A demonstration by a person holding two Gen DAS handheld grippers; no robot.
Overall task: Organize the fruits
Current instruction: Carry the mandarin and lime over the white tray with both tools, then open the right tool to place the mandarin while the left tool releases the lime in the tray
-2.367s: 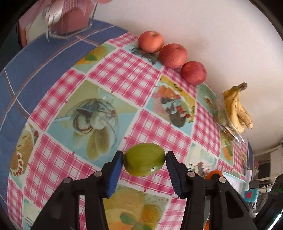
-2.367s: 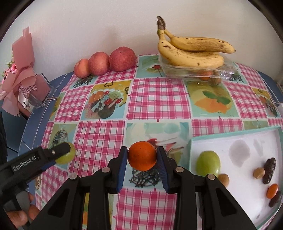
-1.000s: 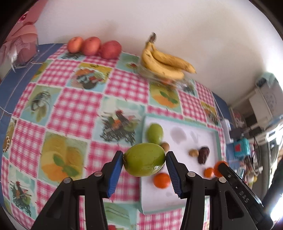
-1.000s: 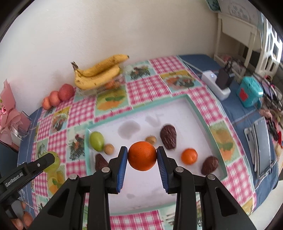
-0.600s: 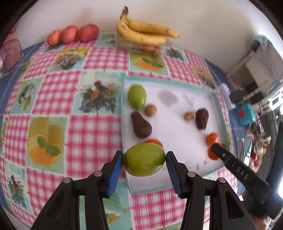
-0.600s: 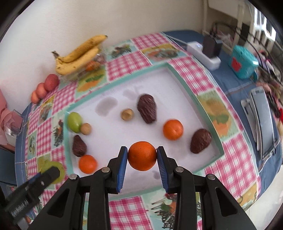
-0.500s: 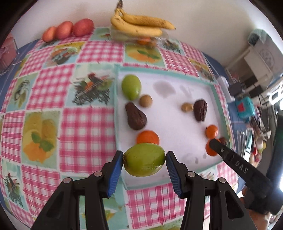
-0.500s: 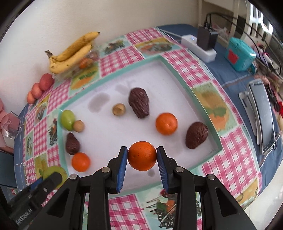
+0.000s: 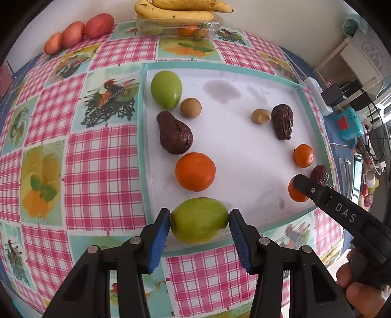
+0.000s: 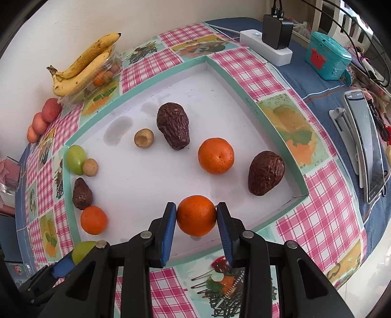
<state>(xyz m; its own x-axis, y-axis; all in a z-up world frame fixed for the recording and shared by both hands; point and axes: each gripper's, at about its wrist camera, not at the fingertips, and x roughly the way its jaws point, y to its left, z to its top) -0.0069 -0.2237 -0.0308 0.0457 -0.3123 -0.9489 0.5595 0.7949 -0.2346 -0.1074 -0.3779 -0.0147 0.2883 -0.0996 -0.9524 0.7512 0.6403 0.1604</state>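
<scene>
Left gripper (image 9: 199, 220) clamping round green fruit (image 9: 199, 220), right gripper (image 10: 196, 215) clamping orange tangerine (image 10: 196, 215), both hovering at white teal-rimmed tray's (image 10: 278, 137) near edge; early release risking rolling off.

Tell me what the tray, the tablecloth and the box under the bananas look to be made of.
Tray: probably cardboard, matte white floor with stains, thin folded teal walls. Tablecloth: likely wipeable vinyl or oilcloth, printed checks with a slight sheen. Box under the bananas: clear thin plastic, glossy, contents visible through it.
</scene>
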